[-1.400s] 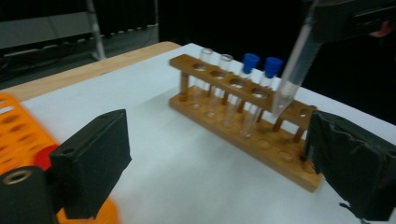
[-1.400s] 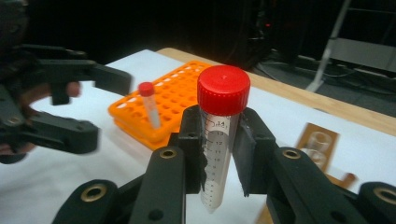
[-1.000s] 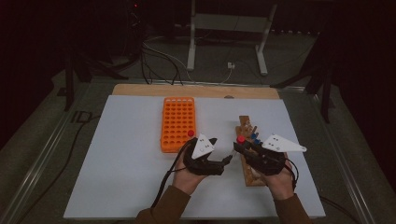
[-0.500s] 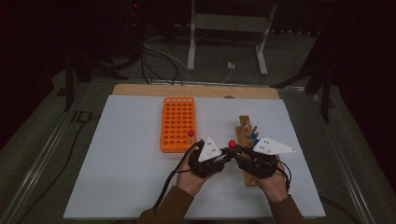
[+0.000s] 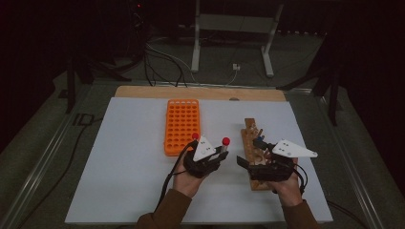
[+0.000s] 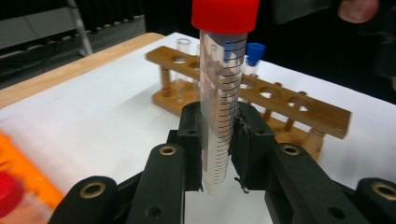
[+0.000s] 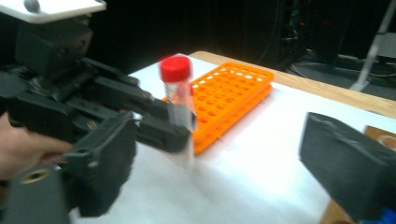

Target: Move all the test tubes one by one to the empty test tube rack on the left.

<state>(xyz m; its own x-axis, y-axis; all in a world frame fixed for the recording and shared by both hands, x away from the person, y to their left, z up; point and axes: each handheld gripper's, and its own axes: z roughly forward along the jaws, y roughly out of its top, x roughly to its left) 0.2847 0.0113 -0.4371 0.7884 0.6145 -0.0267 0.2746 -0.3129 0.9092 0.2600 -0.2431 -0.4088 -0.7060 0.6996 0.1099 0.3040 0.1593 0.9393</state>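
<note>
While clamped upright in the left gripper point(image 6: 217, 154), a red-capped tube point(image 6: 222, 93); right gripper point(image 7: 219, 172) jaws just opened, empty.

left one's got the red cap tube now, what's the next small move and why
Probably carry the tube toward the orange rack. The left hand-held gripper is shut on it upright, the right hand-held gripper has just opened with nothing between its jaws, and the rack's visible holes look free.

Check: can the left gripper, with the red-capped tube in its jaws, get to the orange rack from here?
Probably yes. The left gripper, shut on the red-capped tube, sits beside the orange rack, with bare table around it.
</note>
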